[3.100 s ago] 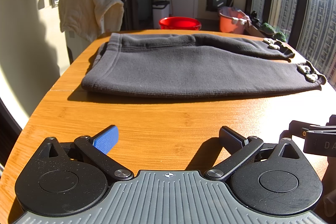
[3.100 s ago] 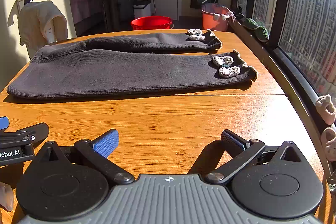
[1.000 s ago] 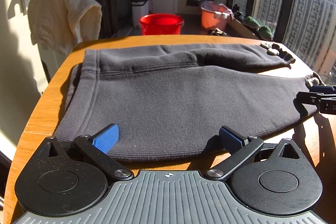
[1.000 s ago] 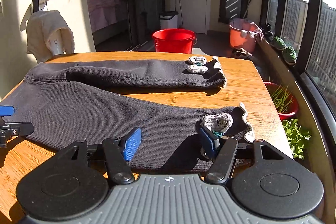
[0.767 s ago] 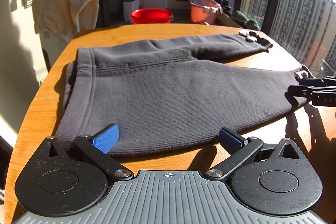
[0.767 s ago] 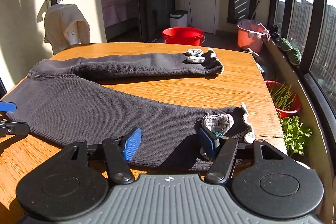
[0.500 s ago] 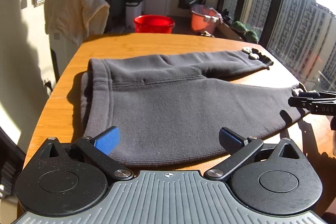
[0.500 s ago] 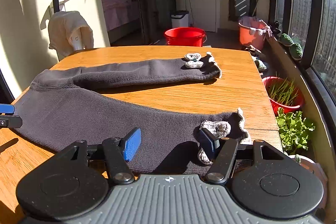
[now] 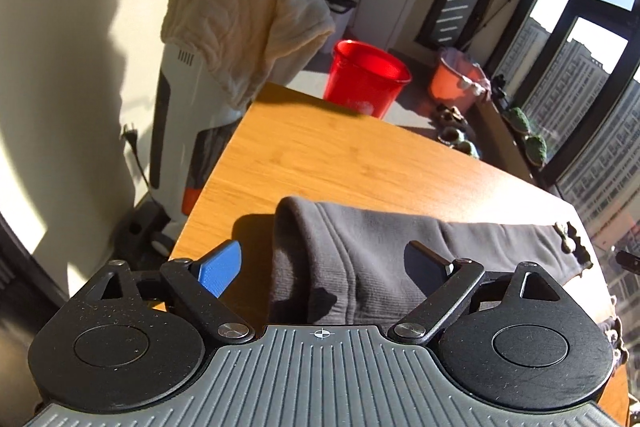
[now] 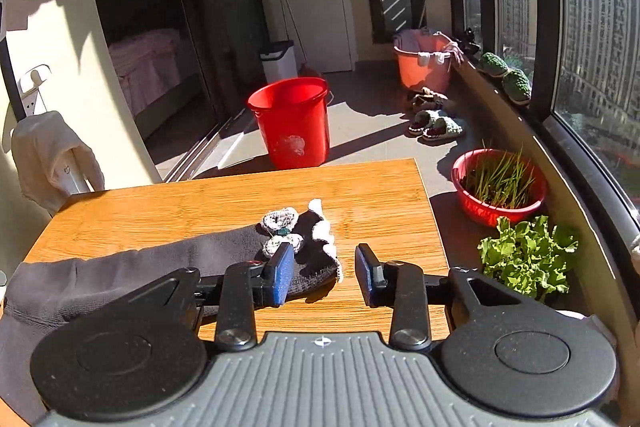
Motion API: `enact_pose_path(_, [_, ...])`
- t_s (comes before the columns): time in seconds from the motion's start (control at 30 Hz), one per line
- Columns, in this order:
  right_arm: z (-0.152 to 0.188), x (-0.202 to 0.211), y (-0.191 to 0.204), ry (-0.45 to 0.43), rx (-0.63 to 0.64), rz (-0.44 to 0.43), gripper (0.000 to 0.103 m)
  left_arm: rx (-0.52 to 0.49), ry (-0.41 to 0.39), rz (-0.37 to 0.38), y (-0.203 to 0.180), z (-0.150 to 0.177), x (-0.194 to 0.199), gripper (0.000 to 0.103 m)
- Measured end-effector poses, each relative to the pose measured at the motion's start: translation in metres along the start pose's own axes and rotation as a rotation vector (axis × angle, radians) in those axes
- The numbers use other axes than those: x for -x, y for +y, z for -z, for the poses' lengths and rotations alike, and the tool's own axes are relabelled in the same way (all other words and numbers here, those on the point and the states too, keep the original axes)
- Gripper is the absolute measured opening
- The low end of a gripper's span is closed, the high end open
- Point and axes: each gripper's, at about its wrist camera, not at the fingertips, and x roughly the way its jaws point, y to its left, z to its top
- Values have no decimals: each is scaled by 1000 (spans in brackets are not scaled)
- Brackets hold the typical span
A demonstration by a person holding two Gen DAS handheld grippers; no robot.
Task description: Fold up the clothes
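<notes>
Dark grey trousers (image 9: 372,259) lie on the wooden counter (image 9: 340,163) — waistband end toward the left gripper (image 9: 324,263), cuffs toward the right gripper (image 10: 324,269). Lengthwise fold judged complete: only one leg outline visible in either view, with knitted trims (image 10: 280,227) stacked together at the cuff (image 10: 320,251).

Left gripper: fingers (image 9: 220,267) spread wide, straddling the waistband edge, gripping nothing. Right gripper: fingers (image 10: 282,273) apart at moderate width, nothing between them; blue pad beside the cuff — contact cannot be confirmed.

Remaining work, as judged:
- crosswise fold, cuff end toward waistband — not yet begun;
- possibly a second crosswise fold to reach compact size;
- smoothing of the waistband, which stands slightly raised at its left edge.

Garment sits near the front counter edge. Far half of the counter bare. Red bucket (image 10: 292,123) and draped cream towel (image 9: 244,23) stand off the counter, clear of the work.
</notes>
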Motion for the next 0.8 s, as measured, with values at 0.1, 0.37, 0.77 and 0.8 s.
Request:
enact_pose_path(0.1, [-8, -28, 7, 10, 2, 34, 34, -24, 13, -20, -8, -6, -16, 91])
enact_pose_path(0.37, [-12, -94, 14, 67, -43, 84, 35, -85, 45, -83, -9, 0, -37, 87])
enact_pose_path(0.77, [0, 53, -11, -156, -23, -118, 8, -164, -195, 42, -14, 15, 63, 33])
enact_pose_path(0.8, [8, 70, -18, -158, -14, -121, 8, -160, -208, 61, -11, 23, 80, 29])
